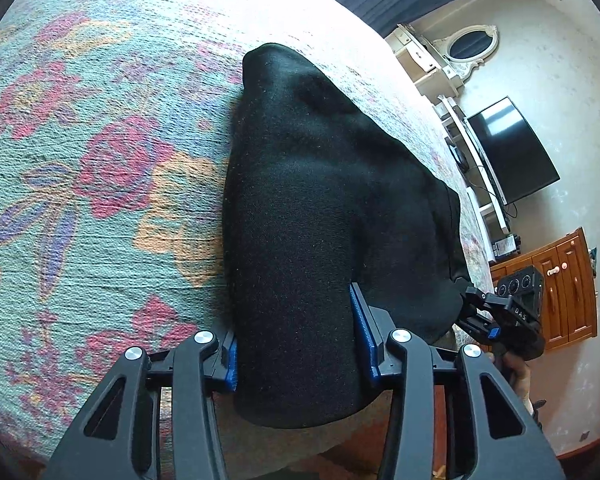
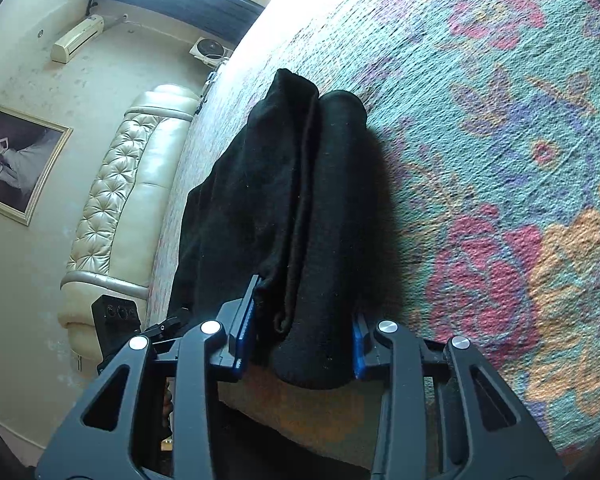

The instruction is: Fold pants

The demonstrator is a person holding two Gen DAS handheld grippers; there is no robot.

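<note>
A flowered bed cover (image 1: 100,128) fills both views. The black pants (image 1: 300,200) lie at the bed's near edge, legs already stacked lengthwise. The left gripper (image 1: 296,344) and right gripper (image 2: 304,336) each pinch the near end; crosswise folds seem left.

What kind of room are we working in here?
Most likely a bedroom: the black pants lie on a bed with a floral bedspread, a tufted cream headboard behind it, and a vanity mirror nearby.
</note>
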